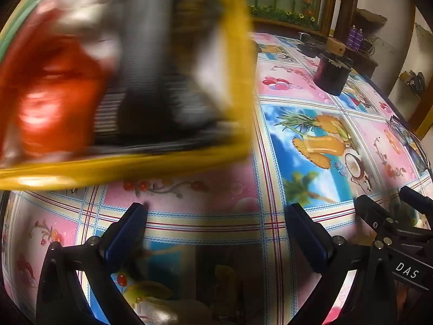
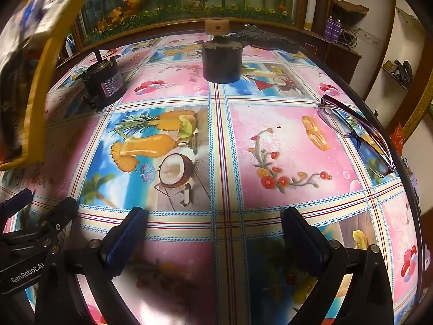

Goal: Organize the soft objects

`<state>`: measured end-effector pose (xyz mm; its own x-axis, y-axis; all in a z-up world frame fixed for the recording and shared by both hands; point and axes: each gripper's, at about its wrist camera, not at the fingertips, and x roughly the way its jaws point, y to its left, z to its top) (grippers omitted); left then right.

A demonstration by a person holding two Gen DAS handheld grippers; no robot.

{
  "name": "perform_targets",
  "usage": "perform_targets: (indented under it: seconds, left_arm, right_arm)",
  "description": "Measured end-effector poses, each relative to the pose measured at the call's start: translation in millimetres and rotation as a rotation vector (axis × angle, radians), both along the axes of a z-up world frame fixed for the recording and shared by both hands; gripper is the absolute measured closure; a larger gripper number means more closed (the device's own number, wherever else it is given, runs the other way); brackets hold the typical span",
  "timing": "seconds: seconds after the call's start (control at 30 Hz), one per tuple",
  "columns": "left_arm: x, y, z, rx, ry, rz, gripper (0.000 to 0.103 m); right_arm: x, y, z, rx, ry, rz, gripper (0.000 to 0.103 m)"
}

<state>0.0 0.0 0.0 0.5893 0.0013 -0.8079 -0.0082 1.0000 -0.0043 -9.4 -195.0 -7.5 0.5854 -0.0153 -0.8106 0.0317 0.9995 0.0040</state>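
Both tools tilt downward over the patterned worktop (image 2: 270,140), the left tool (image 1: 213,233) and right tool (image 2: 213,233) side by side, each with fingers spread wide and nothing between them. Farther off at left, a blurred yellow-rimmed basket (image 1: 238,81) holds soft red and dark things; beyond stand a dark jar (image 2: 222,62) and glasses (image 2: 357,132).

A blurred yellow-rimmed basket (image 1: 173,162) holds red and dark items.

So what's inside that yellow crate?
The yellow crate is badly blurred: a red shape and dark and pale shapes show inside. What they are, or what lies beneath, cannot be told.
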Motion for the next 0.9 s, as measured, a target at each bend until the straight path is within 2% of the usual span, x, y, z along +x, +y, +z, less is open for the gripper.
perform_targets:
  seconds: [0.9]
  left_arm:
    - [-4.4, -3.6, 1.4, 0.001, 0.001, 0.001, 0.0]
  right_arm:
    - [0.5, 0.0, -0.8, -0.001, 0.001, 0.0, 0.001]
